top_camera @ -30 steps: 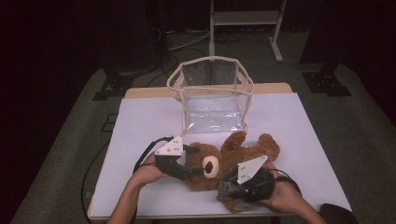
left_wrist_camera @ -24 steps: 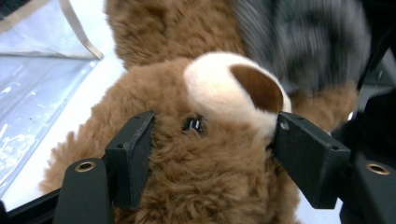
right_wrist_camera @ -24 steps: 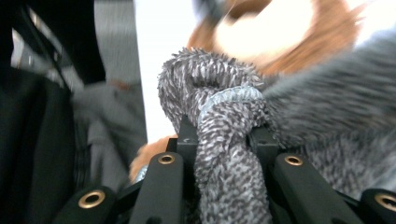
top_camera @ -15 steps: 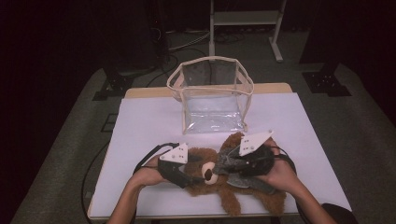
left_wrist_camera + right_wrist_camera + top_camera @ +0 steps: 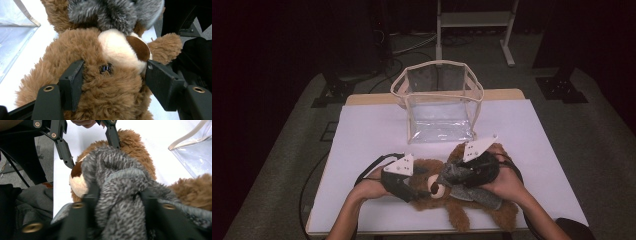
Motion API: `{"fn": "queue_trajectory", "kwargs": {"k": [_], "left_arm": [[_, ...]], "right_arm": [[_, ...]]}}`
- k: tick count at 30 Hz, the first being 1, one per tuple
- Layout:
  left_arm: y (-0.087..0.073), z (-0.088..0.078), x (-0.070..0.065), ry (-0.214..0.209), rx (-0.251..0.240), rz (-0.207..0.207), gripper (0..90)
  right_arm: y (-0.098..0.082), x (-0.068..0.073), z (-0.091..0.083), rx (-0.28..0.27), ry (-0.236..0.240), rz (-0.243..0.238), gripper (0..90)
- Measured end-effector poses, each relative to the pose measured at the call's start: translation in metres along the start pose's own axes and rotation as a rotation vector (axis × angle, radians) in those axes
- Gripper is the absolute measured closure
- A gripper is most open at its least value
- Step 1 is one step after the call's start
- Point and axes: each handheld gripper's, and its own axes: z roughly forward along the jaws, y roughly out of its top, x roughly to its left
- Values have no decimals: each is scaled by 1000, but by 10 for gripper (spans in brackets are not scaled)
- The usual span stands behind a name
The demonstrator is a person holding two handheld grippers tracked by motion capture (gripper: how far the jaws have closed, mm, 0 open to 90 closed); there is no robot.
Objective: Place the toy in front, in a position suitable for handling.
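Right gripper view: right tool (image 5: 117, 202) pinches fuzzy grey knit garment (image 5: 120, 180); left tool (image 5: 113, 82) clasps shaggy brown teddy bear (image 5: 100, 100).

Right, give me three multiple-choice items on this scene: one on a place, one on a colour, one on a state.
1. Where does the clear plastic bag with beige trim stand?
A. behind the bear
B. on the floor
C. on the bear

2. What colour is the knitted cloth on the brown plush teddy bear?
A. red
B. grey
C. yellow

3. How do the left hand-held gripper jaws stand?
A. apart, at either side of the bear's head
B. shut on the bag
C. shut on nothing

Key: 1 A, the high view shows it farther up the table; 2 B, speckled grey yarn; 3 A, head between both pads.
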Motion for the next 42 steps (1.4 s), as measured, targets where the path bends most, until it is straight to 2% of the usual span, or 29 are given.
{"fn": "queue_trajectory", "kwargs": {"k": [2, 5, 7, 8, 11, 12, 14, 15, 16, 18, 20, 23, 25, 27, 30, 33, 36, 39, 41, 42], "left_arm": [[-1, 0, 1, 0, -11, -2, 326], [-1, 1, 1, 8, -14, 0, 327], [1, 2, 0, 19, -10, 3, 325], [2, 3, -1, 25, -8, 4, 325], [4, 5, -1, 49, 0, 7, 322], [4, 6, -1, 49, 0, 5, 321], [4, 6, 0, 48, -5, 2, 321], [4, 6, -1, 48, -4, 2, 321], [4, 6, -1, 42, -1, 5, 321], [5, 6, -2, 39, 12, 18, 321], [5, 6, -3, 34, 14, 20, 322], [4, 5, -3, 31, 13, 22, 322], [3, 5, -2, 33, 10, 23, 322], [4, 5, -2, 33, 6, 22, 323], [5, 6, -3, 39, 7, 22, 323], [6, 7, -2, 49, 7, 27, 322], [7, 10, -1, 49, 5, 26, 322], [7, 10, -2, 39, 11, 34, 323], [6, 9, -3, 37, 9, 35, 323], [6, 8, -3, 37, 10, 36, 323]], "right_arm": [[-3, -2, -3, -8, 3, 16, 697], [-8, -5, -12, -14, -19, 28, 713], [-14, -7, -24, -24, -60, 54, 714], [-14, -7, -24, -24, -60, 54, 714], [-17, -9, -36, -25, -122, 68, 714], [-12, -8, -39, -30, -138, 61, 714], [-7, -6, -39, -31, -145, 48, 715], [4, -4, -37, -28, -148, 12, 715], [13, -3, -33, -30, -147, -3, 715], [19, -4, -29, -28, -140, -11, 714], [28, -9, -17, 4, -137, -19, 713], [25, -24, 1, 71, -143, 7, 711], [14, -34, 6, 82, -150, 38, 712], [3, -42, 0, 45, -129, 110, 712], [-11, -51, -18, 27, -166, 154, 712], [-13, -53, -27, 26, -191, 159, 713], [-5, -51, -33, 11, -198, 150, 712], [7, -51, -24, 22, -199, 128, 712], [10, -58, -8, 57, -199, 125, 711], [10, -58, -8, 57, -199, 125, 711]]}}
